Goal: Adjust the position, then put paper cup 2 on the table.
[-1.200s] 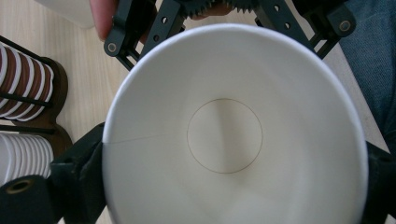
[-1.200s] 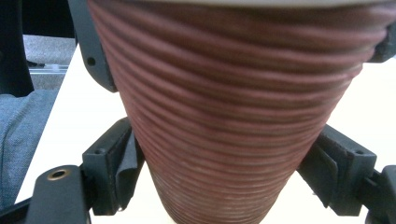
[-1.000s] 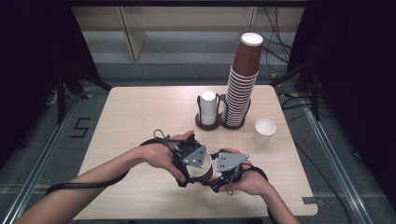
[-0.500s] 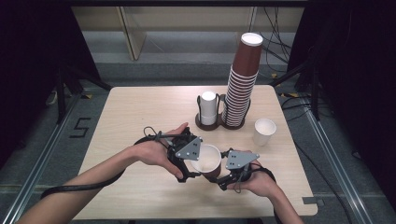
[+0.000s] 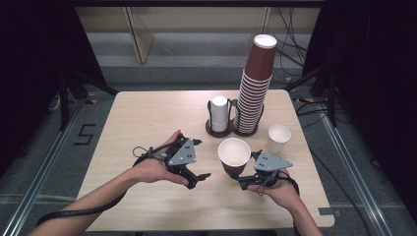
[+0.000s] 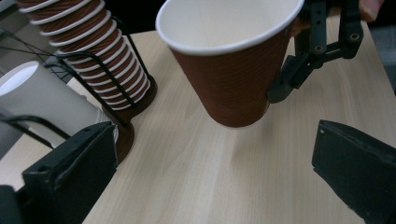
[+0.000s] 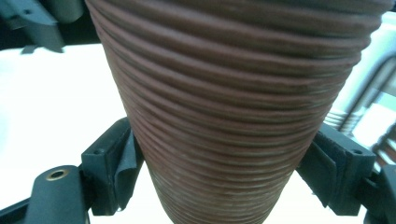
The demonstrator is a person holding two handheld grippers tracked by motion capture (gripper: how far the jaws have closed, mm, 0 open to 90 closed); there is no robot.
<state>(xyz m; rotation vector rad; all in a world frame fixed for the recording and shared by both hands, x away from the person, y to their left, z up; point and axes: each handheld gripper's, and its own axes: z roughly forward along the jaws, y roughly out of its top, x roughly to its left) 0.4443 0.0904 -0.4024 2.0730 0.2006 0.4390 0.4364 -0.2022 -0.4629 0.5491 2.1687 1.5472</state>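
Note:
A brown ribbed paper cup [image 5: 234,155] with a white inside hangs upright just above the table, and my right gripper [image 5: 239,178] is shut on its lower wall. In the right gripper view the cup [image 7: 233,116] is pressed between both pads [image 7: 112,168]. My left gripper [image 5: 200,160] is to the left of the cup and apart from it, open and holding nothing. The left gripper view looks between its spread jaws at the cup [image 6: 229,70] and at the right gripper's finger [image 6: 299,70] on it.
A tall stack of brown cups [image 5: 253,93] stands in a black wire rack at the back, with a short stack of white cups [image 5: 220,113] beside it. A single white cup [image 5: 278,138] stands to the right of the held cup. The wooden table's [image 5: 147,113] front edge is close to both hands.
The two grippers were together around the cup. They have since drawn apart: the left one let go and moved left, the right one carried the cup to the right.

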